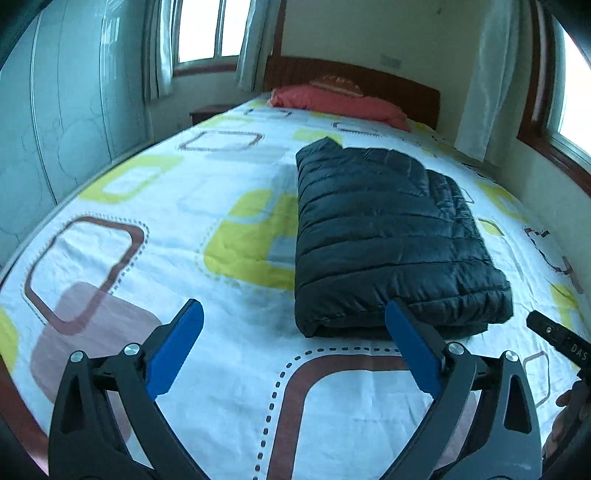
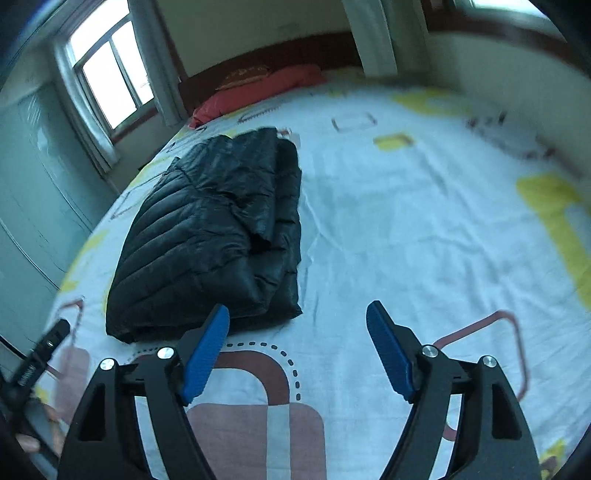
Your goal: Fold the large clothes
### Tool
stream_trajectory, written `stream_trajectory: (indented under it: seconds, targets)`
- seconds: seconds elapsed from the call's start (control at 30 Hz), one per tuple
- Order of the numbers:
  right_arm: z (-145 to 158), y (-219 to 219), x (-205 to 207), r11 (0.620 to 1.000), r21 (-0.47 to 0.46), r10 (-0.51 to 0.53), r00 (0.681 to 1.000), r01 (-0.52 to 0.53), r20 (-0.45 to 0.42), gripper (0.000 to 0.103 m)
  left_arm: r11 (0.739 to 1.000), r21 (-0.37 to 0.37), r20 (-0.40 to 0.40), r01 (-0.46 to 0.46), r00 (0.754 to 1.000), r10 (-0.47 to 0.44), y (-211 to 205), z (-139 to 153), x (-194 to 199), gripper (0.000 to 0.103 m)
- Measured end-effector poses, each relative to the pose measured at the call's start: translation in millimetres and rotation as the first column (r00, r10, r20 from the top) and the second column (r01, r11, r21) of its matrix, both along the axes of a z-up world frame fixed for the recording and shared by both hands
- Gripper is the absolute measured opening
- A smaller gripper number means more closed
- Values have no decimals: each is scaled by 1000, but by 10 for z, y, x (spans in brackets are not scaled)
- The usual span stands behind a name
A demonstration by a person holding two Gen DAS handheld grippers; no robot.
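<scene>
Left wrist view, left to right: pale wardrobe doors along the left wall, a window with white curtains behind them, a small dark bedside table at the head of the bed. The bed sheet is white with yellow and brown rounded squares. Left gripper hangs over the near sheet, blue pads spread wide, nothing between them. Its right pad overlaps the near edge of the black puffer jacket in the picture; contact unclear. Jacket is folded into a thick rectangle, lying flat on the sheet right of centre. Red pillow sits beyond it against the dark wooden headboard. Far right: part of the other tool and a hand at the frame edge.

Right wrist view, motion-blurred: the other tool's tip at far left, then the folded jacket lying left of centre. Right gripper is over bare sheet just right of the jacket's near corner, pads well apart, holding nothing. Its left pad overlaps the jacket's corner in the picture.
</scene>
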State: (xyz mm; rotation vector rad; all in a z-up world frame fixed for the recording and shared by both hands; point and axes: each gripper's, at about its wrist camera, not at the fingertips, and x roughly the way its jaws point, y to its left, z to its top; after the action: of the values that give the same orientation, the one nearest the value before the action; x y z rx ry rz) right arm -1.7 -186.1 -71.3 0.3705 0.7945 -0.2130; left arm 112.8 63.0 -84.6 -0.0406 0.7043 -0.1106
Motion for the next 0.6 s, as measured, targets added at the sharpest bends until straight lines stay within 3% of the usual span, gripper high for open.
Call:
stream_trajectory:
  seconds: [0.17,0.6]
  targets:
    - [223,278,-76,992,-119,39,998,-32,55,81,998,58,59,-18,998,15,-76,189,-156,101]
    - [683,541,-344,982,-186,67,983,-35,170,83,998,56,155,-7,988,-2,-154,588,-506,101]
